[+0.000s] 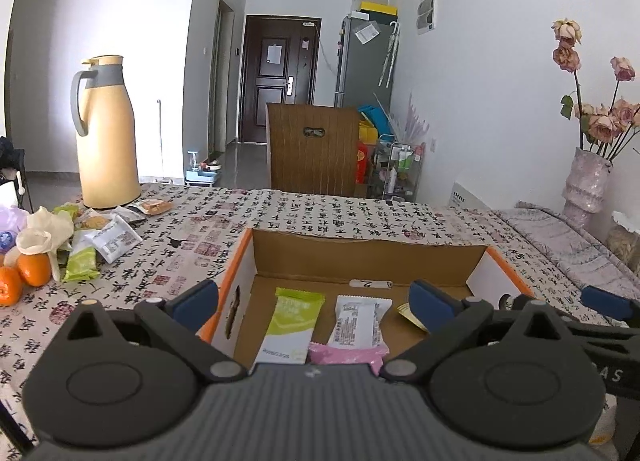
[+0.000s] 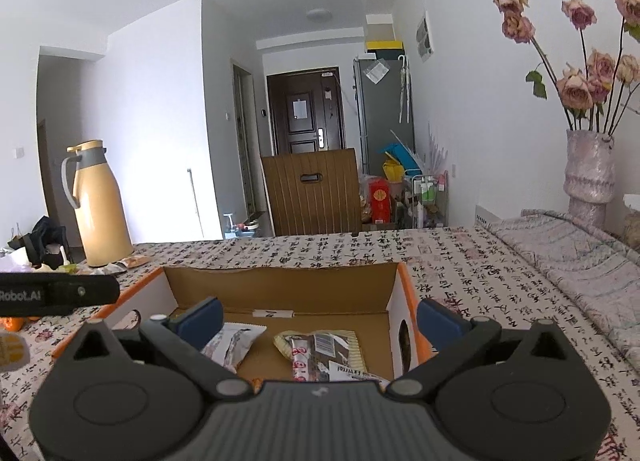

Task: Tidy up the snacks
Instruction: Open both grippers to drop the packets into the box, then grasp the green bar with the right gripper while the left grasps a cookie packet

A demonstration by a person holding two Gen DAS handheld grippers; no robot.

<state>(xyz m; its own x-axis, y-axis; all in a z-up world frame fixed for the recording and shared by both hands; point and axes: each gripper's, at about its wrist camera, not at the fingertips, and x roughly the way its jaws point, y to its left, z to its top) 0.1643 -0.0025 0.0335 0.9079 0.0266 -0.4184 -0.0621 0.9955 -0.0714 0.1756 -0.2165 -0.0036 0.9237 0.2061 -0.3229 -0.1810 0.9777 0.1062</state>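
Calligraphy-print tablecloth (image 1: 320, 213) is covering the table, carrying one cardboard box (image 1: 360, 249). Both the left gripper (image 1: 316, 301) and right gripper (image 2: 320, 321) are hovering wide open, empty, over it. Inside are lying one green packet (image 1: 290, 325), one white packet (image 1: 358, 327), one pink packet (image 1: 348, 355) partly hidden, and a fourth packet (image 2: 324, 353).

the cardboard box (image 1: 368, 257) is open on top, so a gripper can pass straight down between its walls (packets cover much of the floor). left of it, bare tablecloth (image 1: 192, 245) lies before the loose snack pile (image 1: 100, 241), the oranges (image 1: 24, 277) and the tall thermos (image 1: 106, 133). right of the box the cloth lies bare up to the flower vase (image 2: 590, 177).
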